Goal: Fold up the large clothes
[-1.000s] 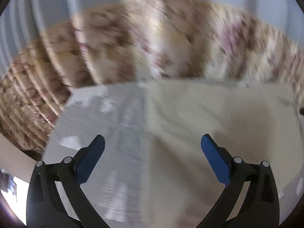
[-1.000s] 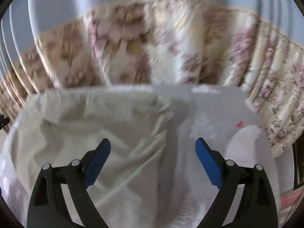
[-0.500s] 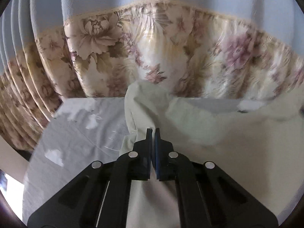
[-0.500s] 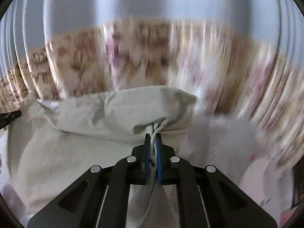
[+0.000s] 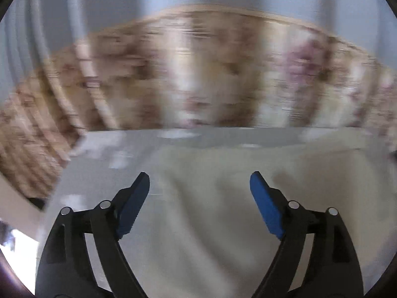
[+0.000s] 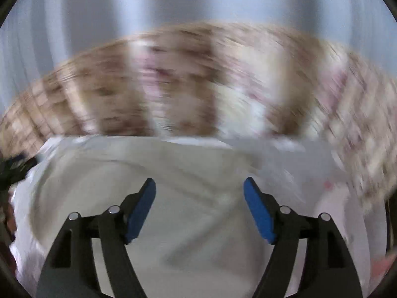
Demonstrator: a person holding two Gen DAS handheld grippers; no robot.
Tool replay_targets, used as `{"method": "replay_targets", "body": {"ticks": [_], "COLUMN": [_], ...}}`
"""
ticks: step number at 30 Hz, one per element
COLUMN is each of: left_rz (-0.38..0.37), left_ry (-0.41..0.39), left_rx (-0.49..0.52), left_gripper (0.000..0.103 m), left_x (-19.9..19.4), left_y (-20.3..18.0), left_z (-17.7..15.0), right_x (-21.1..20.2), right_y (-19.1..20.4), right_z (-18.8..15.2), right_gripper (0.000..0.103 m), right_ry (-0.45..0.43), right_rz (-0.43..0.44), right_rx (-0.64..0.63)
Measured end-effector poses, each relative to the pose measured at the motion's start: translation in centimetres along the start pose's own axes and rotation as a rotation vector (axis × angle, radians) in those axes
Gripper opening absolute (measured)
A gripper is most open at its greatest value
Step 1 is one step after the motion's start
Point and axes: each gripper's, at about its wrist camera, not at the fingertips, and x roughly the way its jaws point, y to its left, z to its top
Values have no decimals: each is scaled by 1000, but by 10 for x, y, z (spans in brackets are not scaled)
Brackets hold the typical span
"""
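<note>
A large cream garment (image 5: 223, 198) lies spread on the pale grey table (image 5: 99, 164); it also fills the lower part of the right wrist view (image 6: 193, 173). My left gripper (image 5: 199, 186) is open and empty, just above the cloth near its left edge. My right gripper (image 6: 199, 191) is open and empty above the cloth toward its right side. Both views are motion-blurred.
A floral curtain (image 5: 198, 82) with a blue-grey upper part hangs right behind the table's far edge, also in the right wrist view (image 6: 198, 87). Bare table shows to the right of the garment (image 6: 322, 173). A dark object (image 6: 12, 168) shows at the left edge.
Half a second ago both grippers were shut on raised folds of the garment. Both have opened and let go, and the cloth now lies flatter on the table.
</note>
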Motion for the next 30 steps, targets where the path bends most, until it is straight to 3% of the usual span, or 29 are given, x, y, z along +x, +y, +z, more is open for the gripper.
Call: {"method": "replay_targets", "body": {"ticks": [2,3,4,7,10,22,25,27,28,30], "left_rz": [-60,-52,-37,5,12,36,5,-4,-14,-29], "left_ry": [46,68,98,160,192,134,110,90,78,36], "left_rx": [36,60,88,129,135,142,114,84,74,63], "left_gripper": [81,74,70,69,74,81,81,82,84,99], "left_x": [12,21,31,62,80,84,66,46,34,8], "left_y": [-32,-46,-58,-72,-72,-70,-62,-58,-57,-57], "left_z": [-3,-8,-14,-35,-40,-40,-42,-46,-49,-59], "right_x": [21,38,51,70,85,98,76,45,33,11], "right_y": [29,41,45,50,47,45,36,33,33,35], "right_z": [-5,-13,-19,-37,-50,-39,-33,-35,-38,-50], "right_gripper": [70,55,49,49,49,51,52,53,56,65], "right_ry": [22,58,94,131,147,161,153,98,78,64], "right_rz": [-15,-26,-22,-86,-97,-72,-14,35,41,34], "right_rx": [-87,-130,-144,-216,-235,-180,-115,-83,-84,-114]}}
